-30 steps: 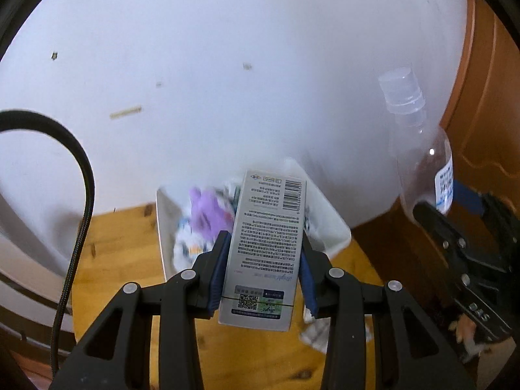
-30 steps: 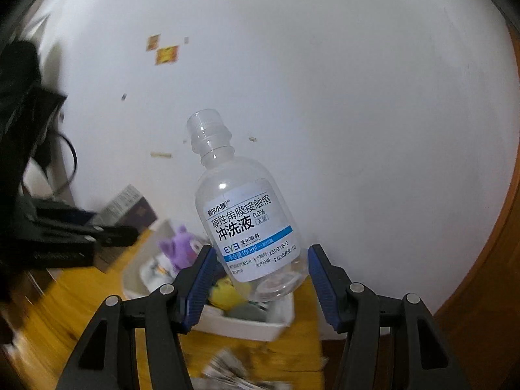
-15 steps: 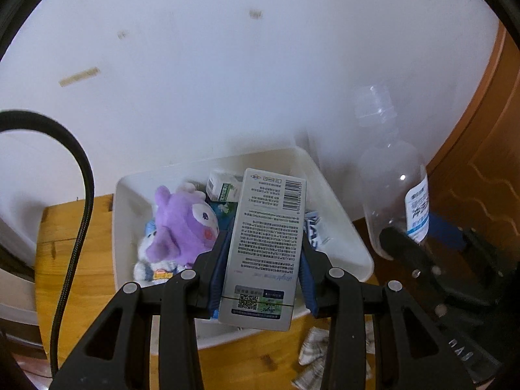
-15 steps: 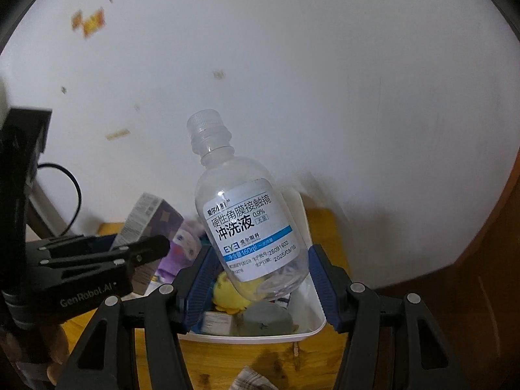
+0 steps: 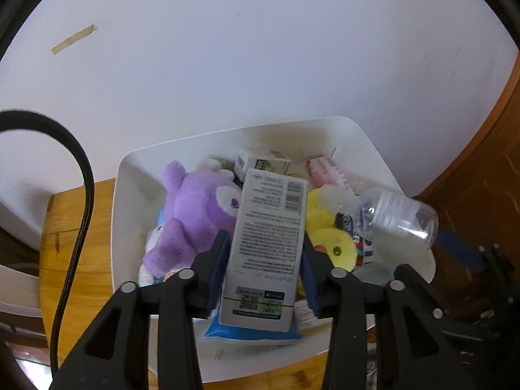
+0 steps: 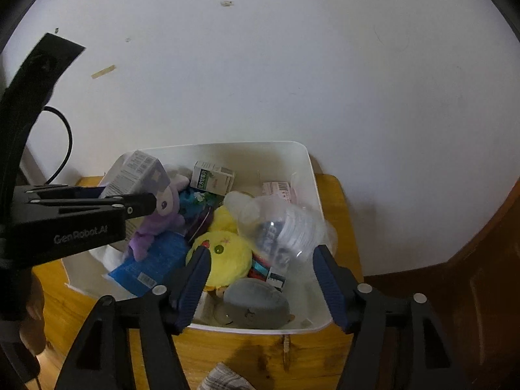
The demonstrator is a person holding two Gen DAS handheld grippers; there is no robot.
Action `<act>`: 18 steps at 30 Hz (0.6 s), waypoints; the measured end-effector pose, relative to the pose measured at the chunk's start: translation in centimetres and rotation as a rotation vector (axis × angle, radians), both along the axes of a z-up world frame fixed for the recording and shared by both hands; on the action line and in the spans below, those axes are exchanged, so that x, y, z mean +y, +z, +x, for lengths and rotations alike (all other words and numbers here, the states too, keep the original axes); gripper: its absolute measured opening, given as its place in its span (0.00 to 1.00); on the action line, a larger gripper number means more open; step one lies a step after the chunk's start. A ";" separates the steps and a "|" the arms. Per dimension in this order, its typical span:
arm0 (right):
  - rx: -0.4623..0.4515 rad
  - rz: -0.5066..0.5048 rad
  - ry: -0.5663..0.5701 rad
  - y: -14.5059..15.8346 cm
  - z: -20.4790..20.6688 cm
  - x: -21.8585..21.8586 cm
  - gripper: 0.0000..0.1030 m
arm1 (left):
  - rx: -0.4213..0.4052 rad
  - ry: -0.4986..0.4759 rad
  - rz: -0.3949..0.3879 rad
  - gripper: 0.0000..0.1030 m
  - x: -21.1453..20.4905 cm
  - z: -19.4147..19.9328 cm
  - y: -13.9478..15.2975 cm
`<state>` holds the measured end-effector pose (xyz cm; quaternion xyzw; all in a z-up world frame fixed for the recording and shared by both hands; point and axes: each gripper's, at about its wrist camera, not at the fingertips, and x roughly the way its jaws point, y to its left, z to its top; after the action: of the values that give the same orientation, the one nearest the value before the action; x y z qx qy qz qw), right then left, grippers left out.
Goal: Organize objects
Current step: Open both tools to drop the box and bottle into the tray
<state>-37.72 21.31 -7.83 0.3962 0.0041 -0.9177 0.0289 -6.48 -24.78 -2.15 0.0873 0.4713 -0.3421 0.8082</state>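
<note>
A black cable point(image 5: 85, 191) was seen at the far left, curved over the wooden table point(image 5: 70, 227). The white bin point(image 5: 128, 201) was placed on this table, against the white wall point(image 5: 260, 48). Inside the bin, on its left side, a purple plush toy point(image 5: 195, 214) was laid, and a blue packet point(image 6: 152, 265) was seen under it.

The left gripper point(image 5: 265, 253) was held over the left half of the bin, and its jaws were clamped on a grey box point(image 5: 266, 247) with printed text and a barcode. The box was kept upright between the blue pads point(image 5: 217, 269) and was held above the things in the bin (it could not be told whether its lower end touched them).

Behind the box, a small green and white carton point(image 6: 213, 180) was leaned near the back wall of the bin. A yellow plush toy point(image 6: 224, 256) was placed in the middle, and a grey plush toy point(image 6: 253, 305) lay at the front wall.

To the right, the clear bottle point(image 6: 279, 227) was laid on its side in the bin, on top of the other things, with its cap pointed to the back left. The right gripper point(image 6: 261, 279) was spread wide, and nothing was gripped by it; the bottle was seen just beyond its fingertips. A pink packet point(image 6: 281, 190) was seen behind the bottle.
</note>
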 end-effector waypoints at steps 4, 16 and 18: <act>0.018 -0.007 0.009 -0.2 1.4 -0.1 0.66 | -0.028 -0.014 -0.025 0.77 0.8 -0.6 0.9; 0.047 -0.003 0.015 0.7 3.8 -0.1 0.66 | -0.079 -0.003 -0.018 0.77 1.4 -2.0 2.8; 0.053 0.000 0.014 1.1 4.4 -0.1 0.66 | -0.086 -0.002 -0.018 0.77 1.8 -2.5 3.2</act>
<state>-33.32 21.20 -6.77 0.3717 0.0075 -0.9276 0.0354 -8.99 -22.93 1.07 0.0951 0.4328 -0.3431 0.8282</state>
